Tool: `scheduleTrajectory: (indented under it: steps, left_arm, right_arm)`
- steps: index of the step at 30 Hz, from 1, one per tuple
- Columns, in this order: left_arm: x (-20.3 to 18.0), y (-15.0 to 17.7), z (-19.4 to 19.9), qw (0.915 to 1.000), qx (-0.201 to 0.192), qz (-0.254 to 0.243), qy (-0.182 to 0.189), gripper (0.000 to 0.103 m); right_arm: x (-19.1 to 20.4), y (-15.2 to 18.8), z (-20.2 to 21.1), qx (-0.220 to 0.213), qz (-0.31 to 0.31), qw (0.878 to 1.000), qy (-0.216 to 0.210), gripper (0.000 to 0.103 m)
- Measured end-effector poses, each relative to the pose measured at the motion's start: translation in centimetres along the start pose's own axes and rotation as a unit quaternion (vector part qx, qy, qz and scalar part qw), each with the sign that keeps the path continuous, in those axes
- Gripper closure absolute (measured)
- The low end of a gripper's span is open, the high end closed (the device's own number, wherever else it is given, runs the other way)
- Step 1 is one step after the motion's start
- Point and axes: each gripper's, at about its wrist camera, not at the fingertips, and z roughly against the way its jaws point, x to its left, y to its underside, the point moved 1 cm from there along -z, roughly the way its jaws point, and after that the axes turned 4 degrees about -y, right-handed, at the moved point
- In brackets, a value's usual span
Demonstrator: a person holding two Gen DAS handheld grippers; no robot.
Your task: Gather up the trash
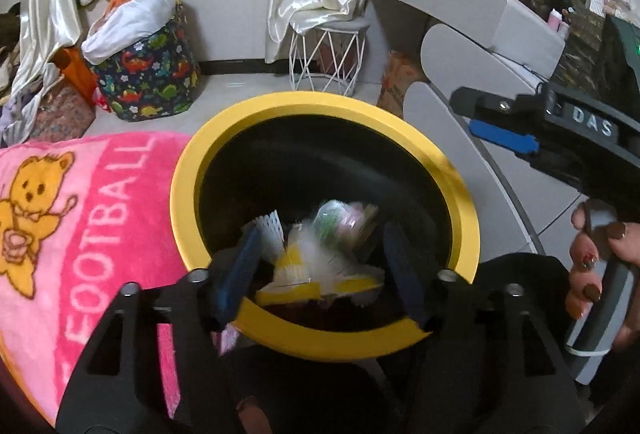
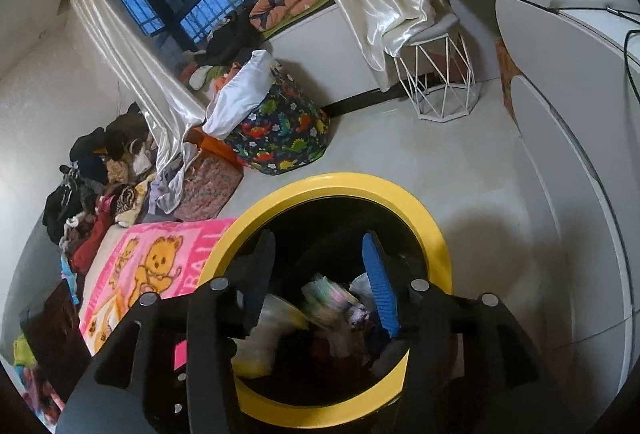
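Observation:
A black trash bin with a yellow rim (image 1: 188, 170) stands on the floor beside a pink bed cover; it also shows in the right wrist view (image 2: 432, 218). Blurred wrappers and white foam trash (image 1: 320, 258) are inside the bin's mouth, seen too in the right wrist view (image 2: 328, 298). My left gripper (image 1: 320, 274) is open over the bin, the trash loose between its fingers. My right gripper (image 2: 320, 282) is open and empty above the bin. The right gripper (image 1: 500, 126) shows in the left wrist view at the right, held by a hand.
A pink teddy-bear blanket (image 1: 80, 214) lies left of the bin. A dinosaur-print bag (image 1: 148, 74) and a white wire stool (image 1: 328, 54) stand on the floor behind. A grey curved desk (image 1: 480, 114) is on the right. Clothes pile (image 2: 100, 186) at the left.

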Motion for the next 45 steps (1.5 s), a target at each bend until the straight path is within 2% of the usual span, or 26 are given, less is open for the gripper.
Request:
scheduleTrajectory:
  steps: [4, 10, 14, 21, 29, 35, 45]
  left_arm:
    - [0.3, 0.0, 0.9, 0.9998, -0.014, -0.001, -0.017, 0.021]
    - [1.9, 0.7, 3.2, 0.9985, -0.039, 0.019, -0.034, 0.014]
    - [3.1, 1.5, 5.2, 0.9961, -0.061, 0.031, -0.056, 0.011]
    - [5.1, 2.5, 9.1, 0.9881, -0.106, 0.060, -0.093, 0.011]
    - [6.4, 4.3, 13.9, 0.9739, -0.168, 0.072, -0.134, 0.011]
    - [7.0, 5.6, 15.5, 0.9668, -0.184, 0.070, -0.163, 0.011]
    - [7.5, 6.5, 15.9, 0.9615, -0.192, 0.087, -0.176, 0.011]
  right_arm:
    - [0.8, 0.4, 1.3, -0.015, 0.016, 1.000, 0.004, 0.033]
    - [2.9, 1.9, 3.9, -0.053, 0.067, 0.996, 0.010, 0.014]
    - [4.9, 3.3, 5.6, -0.082, 0.116, 0.990, 0.008, 0.007]
    - [7.9, 5.5, 7.6, -0.131, 0.167, 0.977, 0.006, 0.006]
    - [10.3, 7.9, 8.7, -0.185, 0.197, 0.963, 0.016, 0.006]
    - [10.5, 8.4, 8.5, -0.189, 0.204, 0.960, 0.014, 0.006]
    - [11.2, 9.2, 8.0, -0.188, 0.231, 0.955, 0.007, 0.006]
